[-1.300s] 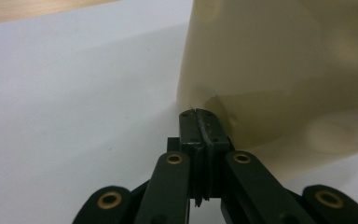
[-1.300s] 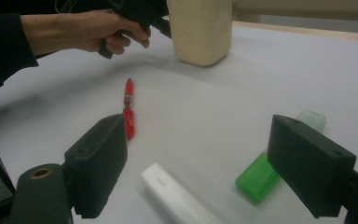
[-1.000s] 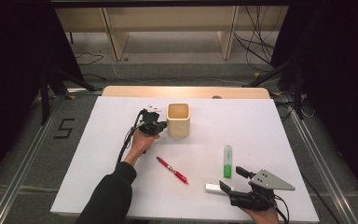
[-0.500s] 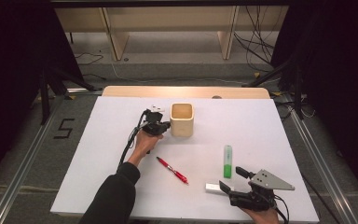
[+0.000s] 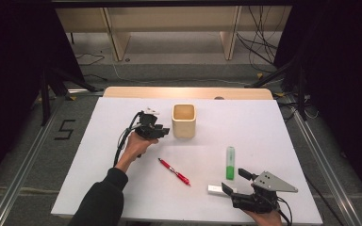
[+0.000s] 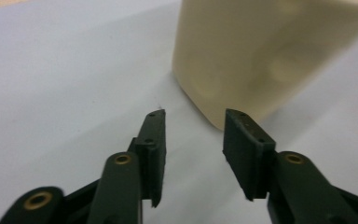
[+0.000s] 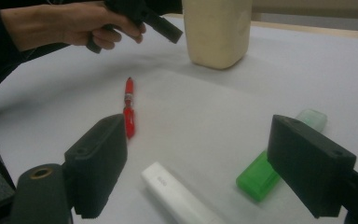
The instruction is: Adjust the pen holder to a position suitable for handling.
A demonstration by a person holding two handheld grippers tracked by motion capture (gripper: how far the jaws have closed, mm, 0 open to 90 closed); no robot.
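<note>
A cream square cup [image 5: 184, 121] stands upright at the middle back of the white table [image 5: 99, 141]. My left gripper [image 5: 162, 132] points at the cup's left side, close to it. In the left gripper view its jaws [image 6: 193, 126] stand apart with nothing between them, just short of the cup's corner [image 6: 261, 51]; they have just been opening. My right gripper [image 5: 235, 181] rests open near the front edge. Ahead of its jaws [image 7: 205, 154] lie a white bar [image 7: 177, 196] and a green highlighter [image 7: 279, 158]. A red pen [image 5: 174, 172] lies between the two hands.
In the high view the green highlighter [image 5: 229, 162] and the white bar [image 5: 215, 189] lie just beyond the right gripper. A wooden strip [image 5: 188, 92] runs along the table's far edge. Black cables trail from both grippers.
The cup and the left gripper have shifted slightly to the right. The right gripper has kept still.
</note>
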